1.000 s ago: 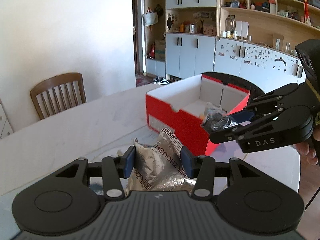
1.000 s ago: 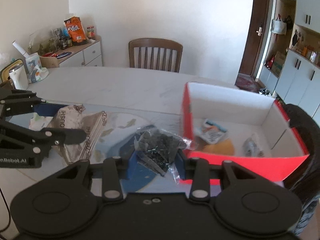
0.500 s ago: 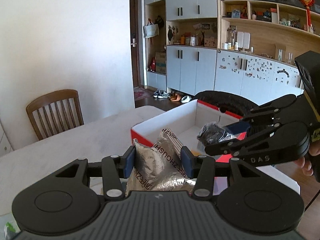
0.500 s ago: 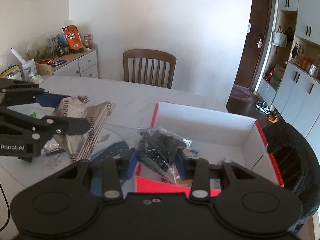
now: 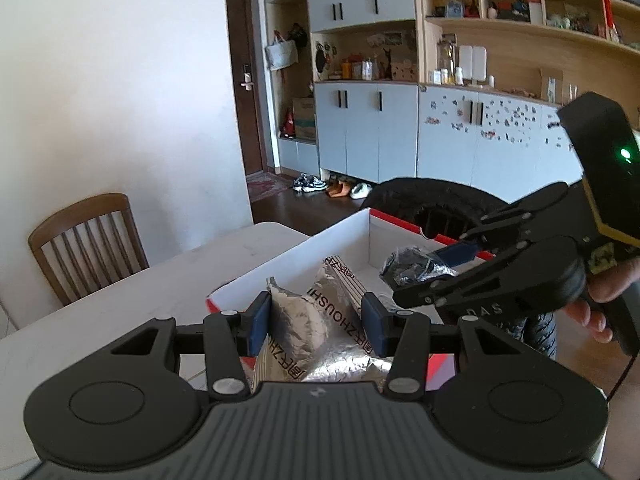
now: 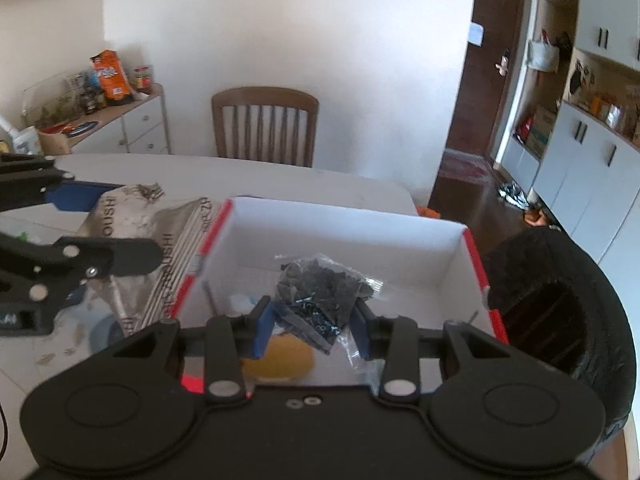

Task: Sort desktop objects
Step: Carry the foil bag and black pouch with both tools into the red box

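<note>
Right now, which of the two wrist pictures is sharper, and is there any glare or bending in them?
Left wrist view: sharp; the foil bag glints; the cabinets curve with the fisheye. Right wrist view: softer, slightly smeared; the door bows and the white wall looks washed out.

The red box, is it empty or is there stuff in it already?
Not empty: inside the red box, a yellow round item and a small pale item lie on its white floor.

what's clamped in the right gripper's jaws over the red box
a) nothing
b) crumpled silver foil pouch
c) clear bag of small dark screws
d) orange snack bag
c: the right gripper is shut on the clear bag of small dark screws, above the white-lined red cardboard box.
</note>
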The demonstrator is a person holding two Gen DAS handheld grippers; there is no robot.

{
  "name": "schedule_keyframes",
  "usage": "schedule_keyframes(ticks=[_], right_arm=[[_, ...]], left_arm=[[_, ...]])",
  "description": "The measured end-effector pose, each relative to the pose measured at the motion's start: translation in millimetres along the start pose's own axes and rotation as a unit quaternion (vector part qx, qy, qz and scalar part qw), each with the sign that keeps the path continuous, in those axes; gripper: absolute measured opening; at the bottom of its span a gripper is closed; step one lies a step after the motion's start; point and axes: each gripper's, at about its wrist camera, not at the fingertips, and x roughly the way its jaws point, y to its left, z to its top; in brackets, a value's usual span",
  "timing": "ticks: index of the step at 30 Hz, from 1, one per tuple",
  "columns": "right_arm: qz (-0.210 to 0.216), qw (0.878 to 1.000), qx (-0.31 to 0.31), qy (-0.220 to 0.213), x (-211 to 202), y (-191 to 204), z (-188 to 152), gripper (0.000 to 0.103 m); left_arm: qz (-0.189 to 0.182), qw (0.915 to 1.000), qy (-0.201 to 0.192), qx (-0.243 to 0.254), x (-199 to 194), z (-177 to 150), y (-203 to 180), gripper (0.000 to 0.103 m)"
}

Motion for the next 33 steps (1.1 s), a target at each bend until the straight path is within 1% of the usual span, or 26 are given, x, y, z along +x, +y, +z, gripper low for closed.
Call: schedule_keyframes(ticks=[5,11,15,20,26,31,33], right_arm=[[-0.007,1.0,0.009,0.021,20.5,-20.6,0.5,0.039],[-0.02,0.999,0.004,0.042,44.2,-34.1,-1.4,0.039],[-0.02,0.998,0.002,0.056,57.9,-40.4,-4.5,0.039],[-0.017,0.997,0.001,0.07,72.4,-45.3,-6.9,0.039],[-0.01,0.996,0.003,0.089,86.5,-47.7,-10.3,0.039],[-0.004,0.994,-0.005,0.113,99.7,-46.6,-17.1,0.039],[-0.005,0.994,-0.008,0.112,101.3,-46.3,-18.7,0.039]], left_arm=[[-0.002,0.9996,0.018,0.023,26.6,6.4,-12.1,0.047],[0.0,0.9987,0.043,0.027,57.9,10.5,-15.4,0.047],[-0.002,0.9979,0.058,0.027,73.5,9.7,-17.6,0.047],[-0.001,0.9962,0.079,0.038,90.1,5.5,-21.5,0.047],[-0.001,0.9936,0.106,0.039,107.3,-0.5,-23.0,0.047],[-0.01,0.9896,0.135,0.049,119.1,-7.9,-27.6,0.047],[-0.014,0.9881,0.144,0.052,122.3,-10.7,-29.1,0.047]])
